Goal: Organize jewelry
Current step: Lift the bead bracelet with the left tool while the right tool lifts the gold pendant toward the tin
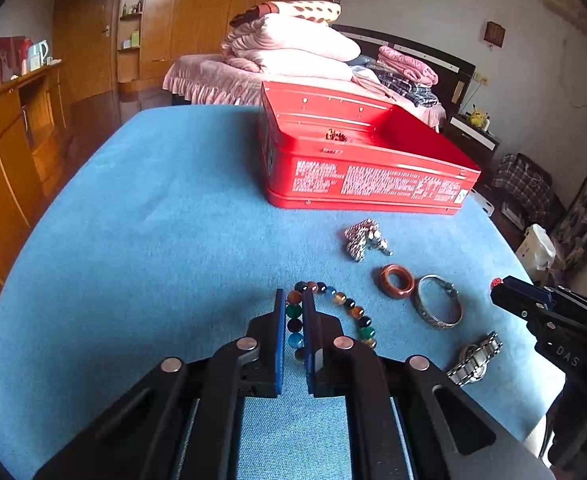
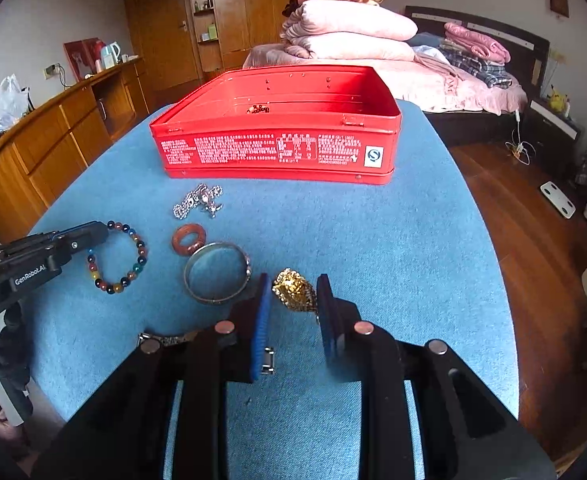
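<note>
A red tin box stands open on the blue table, with a small trinket inside. My left gripper is closed on the left side of a bracelet of coloured beads that lies on the table. My right gripper is open, its fingers on either side of a gold chain heap. It also shows in the left wrist view. A silver chain heap, a brown ring, a silver bangle and a steel watch lie between.
The blue table cloth ends at rounded edges on all sides. A wooden sideboard stands to the left, a bed with piled bedding behind the table, and wooden floor to the right.
</note>
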Action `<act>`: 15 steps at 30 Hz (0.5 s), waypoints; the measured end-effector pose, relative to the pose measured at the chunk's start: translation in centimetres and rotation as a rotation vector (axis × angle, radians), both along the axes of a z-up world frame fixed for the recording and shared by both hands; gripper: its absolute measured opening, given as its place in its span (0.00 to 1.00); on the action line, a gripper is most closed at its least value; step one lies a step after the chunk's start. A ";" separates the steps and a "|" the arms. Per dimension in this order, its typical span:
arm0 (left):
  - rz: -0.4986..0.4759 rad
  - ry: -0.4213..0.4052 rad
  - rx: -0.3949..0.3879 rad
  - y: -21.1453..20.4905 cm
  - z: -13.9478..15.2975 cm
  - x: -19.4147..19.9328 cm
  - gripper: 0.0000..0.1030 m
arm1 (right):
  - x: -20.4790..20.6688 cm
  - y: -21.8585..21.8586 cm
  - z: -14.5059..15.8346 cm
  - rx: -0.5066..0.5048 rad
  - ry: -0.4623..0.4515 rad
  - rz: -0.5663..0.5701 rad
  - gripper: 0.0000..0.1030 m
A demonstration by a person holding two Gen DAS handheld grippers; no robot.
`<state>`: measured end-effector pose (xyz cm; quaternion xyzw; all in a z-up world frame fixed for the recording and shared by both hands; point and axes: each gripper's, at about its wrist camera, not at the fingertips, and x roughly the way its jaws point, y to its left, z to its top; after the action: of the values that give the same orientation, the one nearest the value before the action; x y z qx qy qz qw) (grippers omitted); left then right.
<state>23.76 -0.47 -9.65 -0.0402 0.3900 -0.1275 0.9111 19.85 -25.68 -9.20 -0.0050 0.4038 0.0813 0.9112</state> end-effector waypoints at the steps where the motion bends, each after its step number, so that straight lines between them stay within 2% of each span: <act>1: 0.000 -0.003 -0.005 0.0 0.2 0.1 0.08 | 0.1 0.0 0.2 -0.002 -0.001 -0.002 0.21; 15: -0.008 -0.108 -0.044 -1.4 4.9 2.1 0.08 | 3.0 0.6 3.8 0.030 -0.063 -0.002 0.21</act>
<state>25.91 -1.92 -4.75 -0.0518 0.3376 -0.1419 0.9291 22.86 -25.10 -5.38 0.0063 0.3736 0.0864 0.9235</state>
